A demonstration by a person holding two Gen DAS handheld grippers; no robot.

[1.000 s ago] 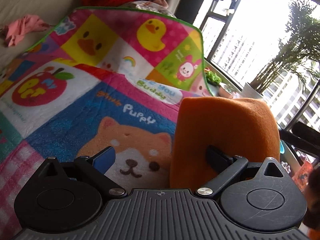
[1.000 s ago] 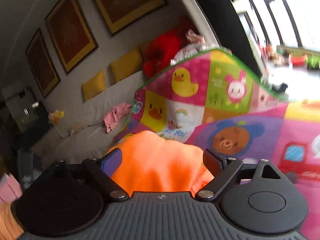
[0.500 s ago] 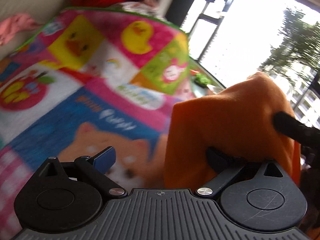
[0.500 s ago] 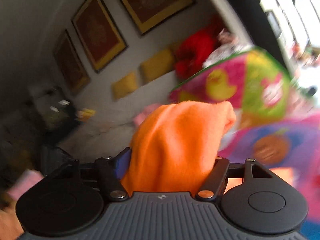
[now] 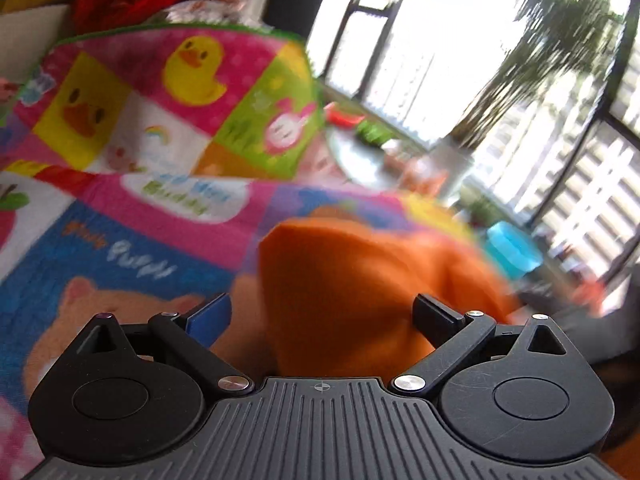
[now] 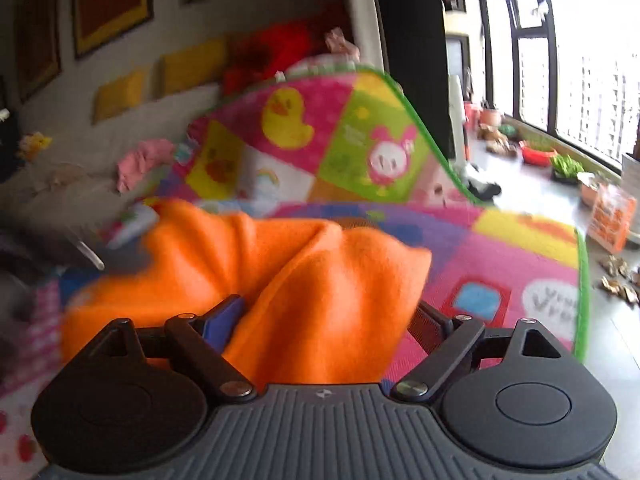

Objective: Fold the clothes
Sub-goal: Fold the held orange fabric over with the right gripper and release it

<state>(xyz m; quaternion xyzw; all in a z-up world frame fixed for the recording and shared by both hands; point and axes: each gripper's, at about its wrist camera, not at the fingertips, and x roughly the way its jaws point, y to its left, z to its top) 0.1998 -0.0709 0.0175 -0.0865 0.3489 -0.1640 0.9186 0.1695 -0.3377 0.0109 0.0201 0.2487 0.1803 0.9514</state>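
**fold_fan:** Left wrist view compared to a second ago: the orange cloth (image 5: pixel 360 292) stood tall and boxy against the right finger, now it's slumped lower between the fingers of the left tongs (image 5: pixel 322 320). Jaws look wide, and I see a gap beside the blue pad (image 5: pixel 212 318). Everything's motion-blurred.

**mat_watcher:** Right wrist view changed more. The right tongs (image 6: pixel 322 330) were narrower half a second back, bunching the cloth (image 6: pixel 304 280) into a peak. Now they're opening, with the cloth still between them, spilling out left past the blue pad (image 6: pixel 224 320).

**fold_fan:** Fuzzy fleece, soft rounded folds. One orange cloth, two tongs.

**mat_watcher:** One plush patchwork play mat (image 6: pixel 500 264) beneath it, green-edged, with two ducks and one pink bunny.
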